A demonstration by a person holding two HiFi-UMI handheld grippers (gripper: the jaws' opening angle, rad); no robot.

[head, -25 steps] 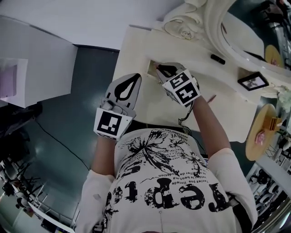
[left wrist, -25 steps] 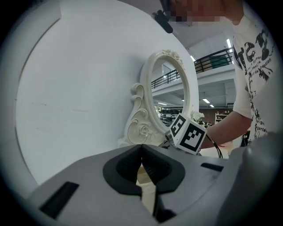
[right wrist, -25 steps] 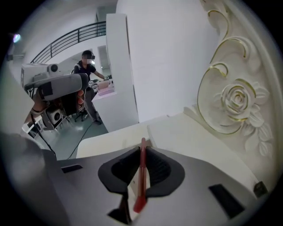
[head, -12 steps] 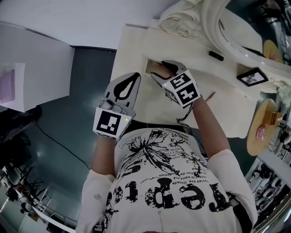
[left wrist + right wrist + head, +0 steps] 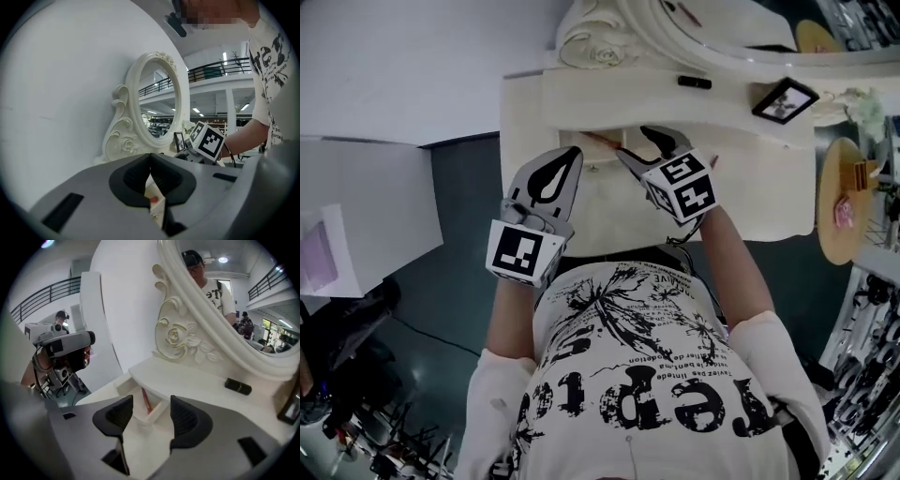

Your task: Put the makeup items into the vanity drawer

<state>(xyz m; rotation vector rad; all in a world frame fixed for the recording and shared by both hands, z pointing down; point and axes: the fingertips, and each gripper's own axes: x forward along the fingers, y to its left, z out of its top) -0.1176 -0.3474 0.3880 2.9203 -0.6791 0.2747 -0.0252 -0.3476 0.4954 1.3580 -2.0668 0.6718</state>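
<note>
The cream vanity's small drawer (image 5: pixel 598 165) stands open, and a red makeup pencil (image 5: pixel 598 142) lies slanted inside it. My right gripper (image 5: pixel 643 148) hovers just right of the drawer, open, with nothing between its fingers. In the right gripper view the pencil (image 5: pixel 146 400) rests in the drawer (image 5: pixel 125 389) beyond that gripper (image 5: pixel 150 417). A black tube (image 5: pixel 694 82) lies on the vanity top under the mirror. My left gripper (image 5: pixel 572 155) sits left of the drawer, shut and empty. In its own view that gripper (image 5: pixel 150 159) has its tips touching.
An oval mirror (image 5: pixel 234 310) in a carved frame stands at the back of the vanity. A small picture frame (image 5: pixel 783 98) sits at the right of the top. A round wooden stand (image 5: pixel 842 202) is to the right, and a white wall and panel are to the left.
My right gripper's jaws have gone from nearly shut to open, and it has drawn back from the drawer, where the red pencil now lies free. The left gripper has stayed put.
</note>
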